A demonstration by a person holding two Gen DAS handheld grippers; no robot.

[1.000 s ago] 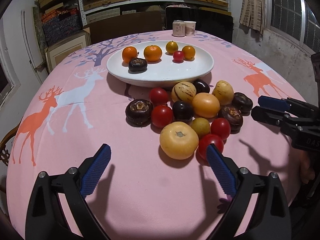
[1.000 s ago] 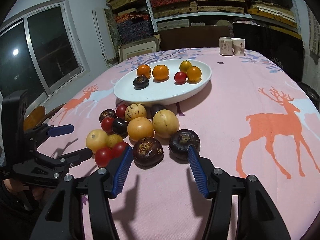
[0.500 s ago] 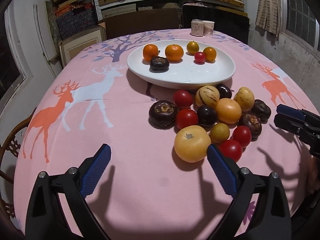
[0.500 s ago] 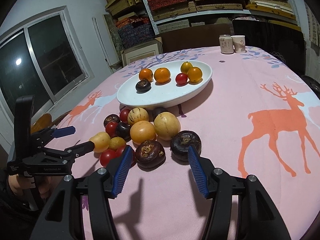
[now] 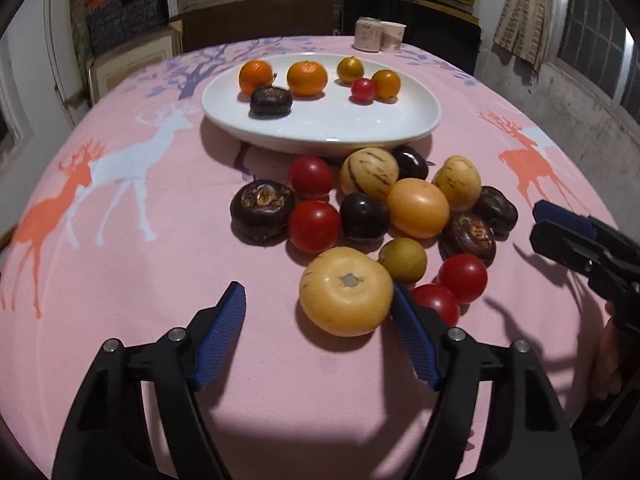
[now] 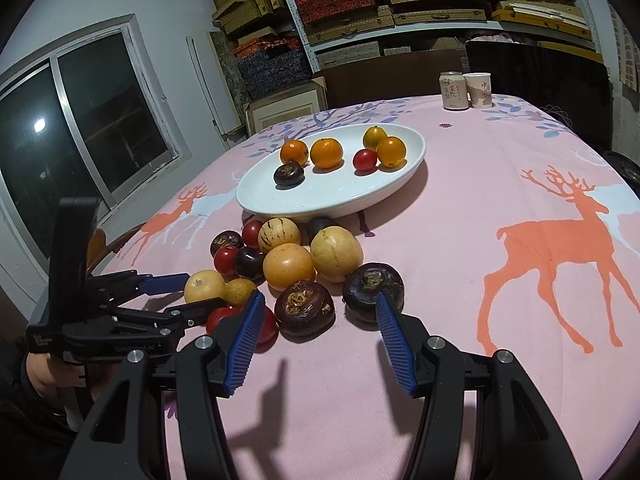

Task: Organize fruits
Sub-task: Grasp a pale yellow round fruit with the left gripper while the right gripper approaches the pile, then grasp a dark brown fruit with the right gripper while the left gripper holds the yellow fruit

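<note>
While you had your left gripper angled down at the pink deer-print tablecloth, its jaws had just been closing in, with the big round pale-yellow fruit between the blue ribbed fingers. The right-hand finger sat right up against that fruit's side, but the left-hand finger was still well clear of it, so you weren't gripping it yet, just bracketing it.

Just past that right-hand finger were two small red tomatoes, and a small yellow-green fruit sat just beyond the big one. Further ahead of the fingertips was the rest of the pile: dark purple plums, wrinkly dark brown fruits, a smooth orange-yellow fruit, striped pale melons.

Your right gripper was parted and not clamped on anything. One wrinkly dark brown round fruit sat just ahead of the gap, nearer its left-hand finger, and a second one was just behind the tip of the right-hand finger.

Way ahead of both sets of fingers was the white oval ceramic platter, holding four orange citrus, one red tomato and one dark fruit.
</note>
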